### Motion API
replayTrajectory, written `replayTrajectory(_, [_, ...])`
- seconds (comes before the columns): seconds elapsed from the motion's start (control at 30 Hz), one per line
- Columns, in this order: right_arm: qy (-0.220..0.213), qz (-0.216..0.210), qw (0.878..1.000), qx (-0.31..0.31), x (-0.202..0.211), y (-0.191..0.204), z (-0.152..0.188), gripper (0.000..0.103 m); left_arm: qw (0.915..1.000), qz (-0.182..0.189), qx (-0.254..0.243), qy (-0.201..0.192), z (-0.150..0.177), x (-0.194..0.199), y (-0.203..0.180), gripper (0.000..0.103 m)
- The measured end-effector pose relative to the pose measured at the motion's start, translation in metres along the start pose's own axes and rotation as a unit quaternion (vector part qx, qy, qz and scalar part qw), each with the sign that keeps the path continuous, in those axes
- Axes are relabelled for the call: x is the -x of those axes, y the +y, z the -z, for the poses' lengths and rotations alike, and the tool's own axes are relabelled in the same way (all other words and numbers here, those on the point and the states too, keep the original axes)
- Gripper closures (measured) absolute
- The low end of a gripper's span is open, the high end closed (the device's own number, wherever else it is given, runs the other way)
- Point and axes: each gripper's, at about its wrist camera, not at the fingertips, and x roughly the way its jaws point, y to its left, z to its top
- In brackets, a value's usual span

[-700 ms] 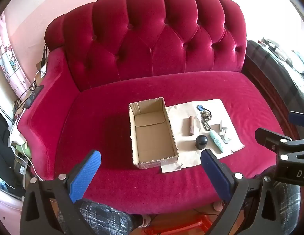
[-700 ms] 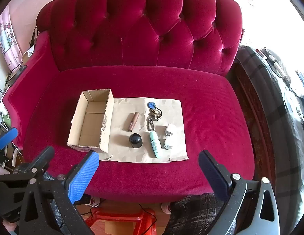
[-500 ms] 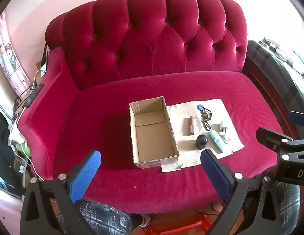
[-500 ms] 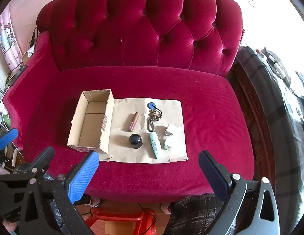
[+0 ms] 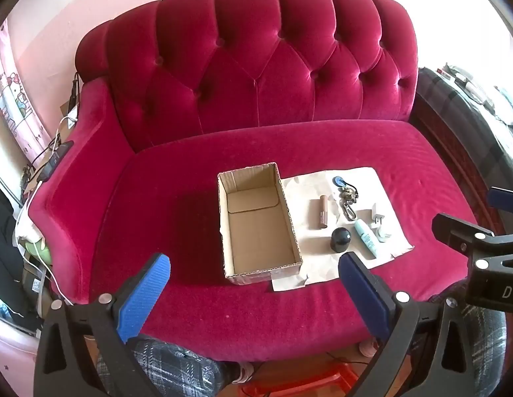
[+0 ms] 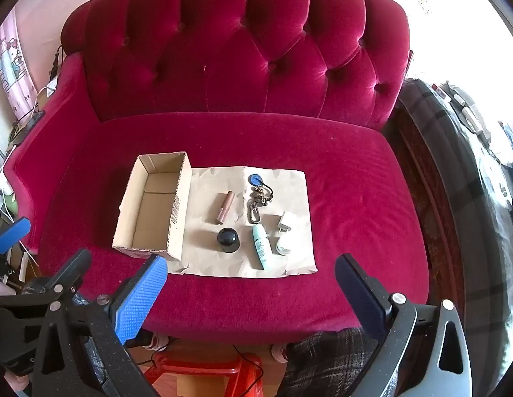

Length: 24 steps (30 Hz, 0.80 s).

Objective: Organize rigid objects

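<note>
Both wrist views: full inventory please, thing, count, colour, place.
sofa: 1, crimson velvet, tufted back, fills both views
paper sheet: 1, beige, on seat
cardboard box: 1, brown, open, nothing in it, at sheet's left edge
brown tube: 1, on sheet beside box
black cap: 1, round, on sheet near front
keychain: 1, blue tag with metal clip, sheet's far side
mint tube: 1, lying right of black cap
white charger plug: 1, sheet's right side
small white jar: 1, in front of plug
red stool: 1, floor below the seat
left tongs: blue pads, open, holding nothing
right tongs: blue pads, open, holding nothing
</note>
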Motion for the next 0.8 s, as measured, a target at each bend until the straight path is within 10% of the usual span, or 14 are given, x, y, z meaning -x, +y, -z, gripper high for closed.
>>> replayTrajectory(0.8, [0.004,0.002,1.0,0.001,-0.0055,0.0066,-0.0088,0.0,1.0,0.005,0.002,0.001,-0.0047,-0.0013,-0.0018,0.0])
